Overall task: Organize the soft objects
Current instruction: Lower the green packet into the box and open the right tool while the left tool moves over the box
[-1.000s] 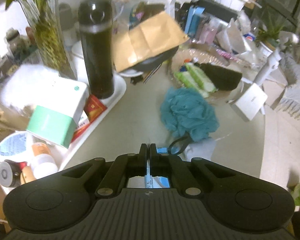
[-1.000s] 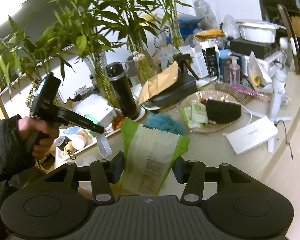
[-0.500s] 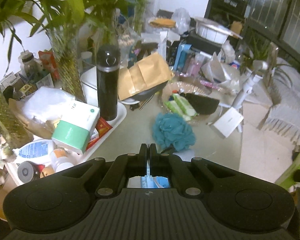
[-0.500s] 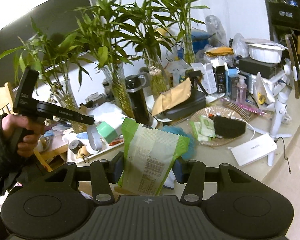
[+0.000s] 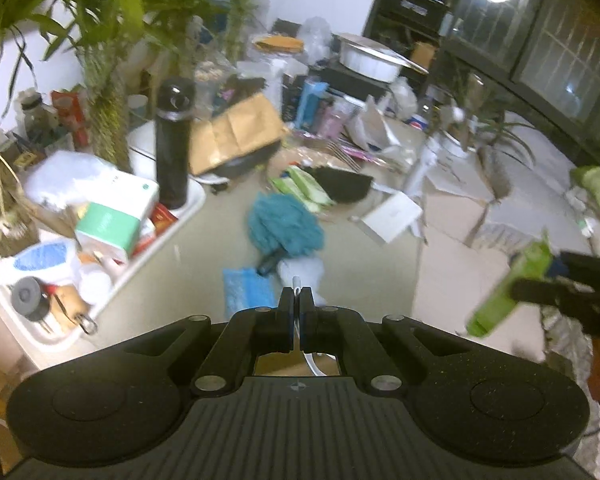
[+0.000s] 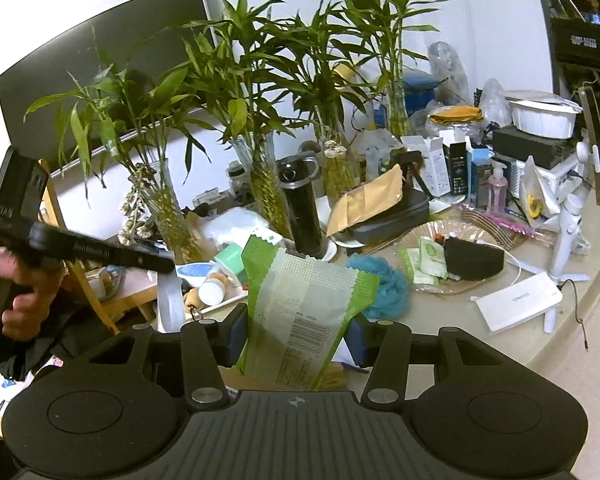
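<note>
Right gripper (image 6: pixel 298 326) fingers gripping a green snack packet (image 6: pixel 304 312), left gripper (image 5: pixel 296 300) fingers pinching a thin white strip (image 6: pixel 171 304), teal bath pouf (image 5: pixel 286 226) lying on the cluttered bench (image 5: pixel 196 268).

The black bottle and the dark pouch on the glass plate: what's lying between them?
In the right wrist view, between the black bottle and the dark pouch lies a brown paper envelope on a black case.
</note>
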Tool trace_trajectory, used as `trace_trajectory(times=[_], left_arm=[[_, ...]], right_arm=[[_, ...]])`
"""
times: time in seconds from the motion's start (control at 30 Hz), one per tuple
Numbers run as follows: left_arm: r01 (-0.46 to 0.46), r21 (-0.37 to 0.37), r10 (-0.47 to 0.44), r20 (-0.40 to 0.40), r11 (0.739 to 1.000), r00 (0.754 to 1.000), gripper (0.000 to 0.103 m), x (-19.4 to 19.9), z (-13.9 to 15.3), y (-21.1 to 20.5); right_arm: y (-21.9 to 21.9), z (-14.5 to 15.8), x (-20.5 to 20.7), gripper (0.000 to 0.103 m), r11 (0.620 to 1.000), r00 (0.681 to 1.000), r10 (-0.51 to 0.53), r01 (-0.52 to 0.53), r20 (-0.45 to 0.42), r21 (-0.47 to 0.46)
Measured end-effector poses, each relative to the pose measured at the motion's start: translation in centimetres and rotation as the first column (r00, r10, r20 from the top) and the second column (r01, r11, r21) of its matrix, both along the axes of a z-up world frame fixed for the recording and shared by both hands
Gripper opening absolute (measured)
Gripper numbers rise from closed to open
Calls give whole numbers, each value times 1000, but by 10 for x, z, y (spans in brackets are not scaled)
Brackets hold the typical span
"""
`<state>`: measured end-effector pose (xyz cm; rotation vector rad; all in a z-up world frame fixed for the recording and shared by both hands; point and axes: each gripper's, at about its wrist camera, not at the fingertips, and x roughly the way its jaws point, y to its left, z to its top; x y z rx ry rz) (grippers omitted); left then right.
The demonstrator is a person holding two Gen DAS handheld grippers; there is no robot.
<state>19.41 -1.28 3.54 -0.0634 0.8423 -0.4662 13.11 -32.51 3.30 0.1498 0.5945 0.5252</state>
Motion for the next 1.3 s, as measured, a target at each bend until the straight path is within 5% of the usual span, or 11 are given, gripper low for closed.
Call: trace_trajectory(times=[0.2,0.27,0.33,0.4,0.8,1.07,1.2,1.3], left_arm=[[56,-50,-56,2,997,998,6,-20,-14,-20],[43,-60,-42,8,997,999,17,-24,-19,-24],[30,-62,-29,10,998,1000,51,-27,-23,-25],[23,-70,-20,39,997,999,56,-34,-25,-22],[-74,58,67,124,996,990,58,-78,-21,8],[-71,68,60,150,995,987,58,-108,-20,23],[-66,70,54,161,995,985,58,-118,-20,28],[-65,66,55,153,996,987,58,-120,-22,30]], right_arm=[[1,4,-9,53,1000,1000,11,-11,11,3],[1,4,-12,53,1000,1000,14,-14,10,2],[1,4,-15,53,1000,1000,17,-17,9,0],[1,5,-19,53,1000,1000,22,-22,11,-2],[3,1,-39,53,998,998,60,-60,-3,-7],[17,0,-46,52,990,990,131,-133,-48,-46],[28,0,-45,52,979,977,187,-194,-107,-66],[37,-10,-27,56,972,944,211,-230,-255,-46]])
